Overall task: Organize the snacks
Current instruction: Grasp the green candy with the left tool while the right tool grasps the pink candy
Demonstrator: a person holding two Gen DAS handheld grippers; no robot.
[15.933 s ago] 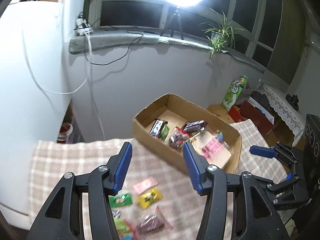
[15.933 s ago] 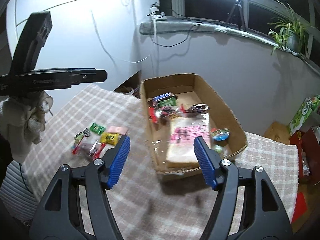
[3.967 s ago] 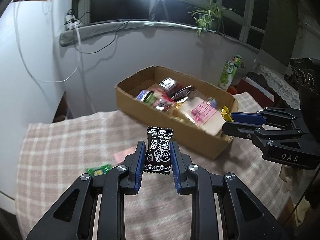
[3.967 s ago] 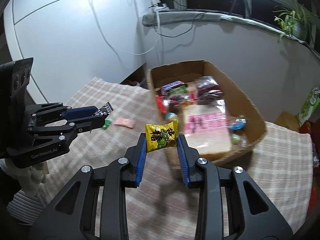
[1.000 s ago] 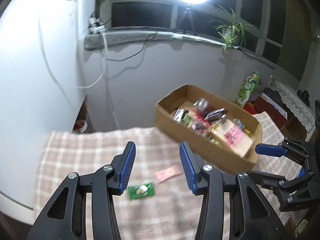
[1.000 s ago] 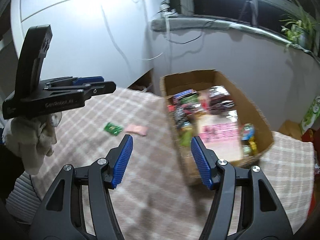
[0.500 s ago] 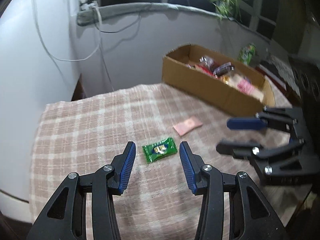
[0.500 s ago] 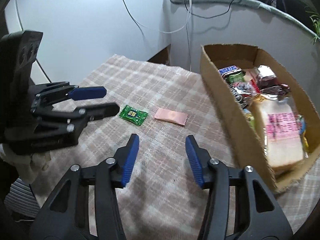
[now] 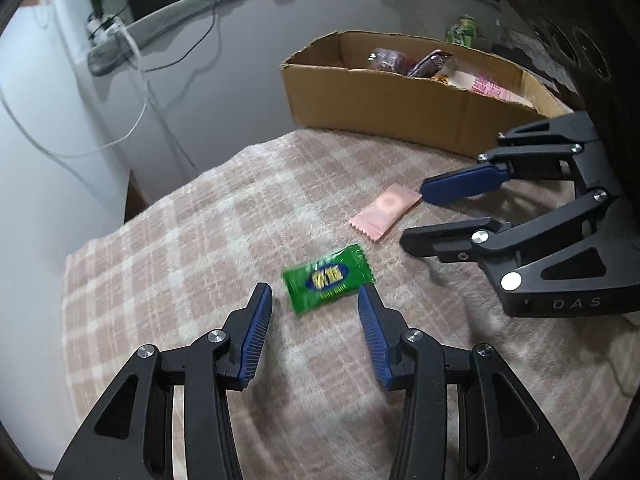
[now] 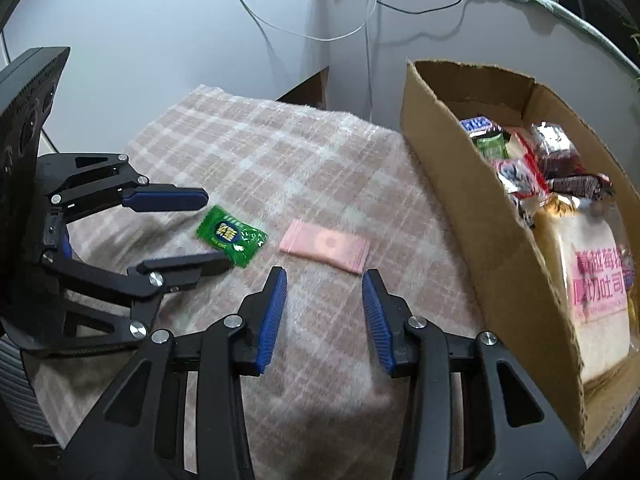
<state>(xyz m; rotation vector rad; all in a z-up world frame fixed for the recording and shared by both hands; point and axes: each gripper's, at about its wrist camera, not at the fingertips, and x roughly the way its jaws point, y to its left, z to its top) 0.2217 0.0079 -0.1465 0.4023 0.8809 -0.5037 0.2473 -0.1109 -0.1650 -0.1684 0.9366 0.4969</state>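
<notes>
Snacks: 2 are lying loose on the checked cloth (image 10: pixel 280 152), and we're closing on both. Our left gripper (image 9: pixel 316 300) is hovering spread wide, empty, around the green candy (image 9: pixel 329 278), which is sitting mid-cloth. Our right gripper (image 10: pixel 324 280) is gaping too, just short of the pink packet (image 10: pixel 325 249). The cardboard box (image 10: pixel 472 216) is sitting along the cloth's far edge, holding more packets.
</notes>
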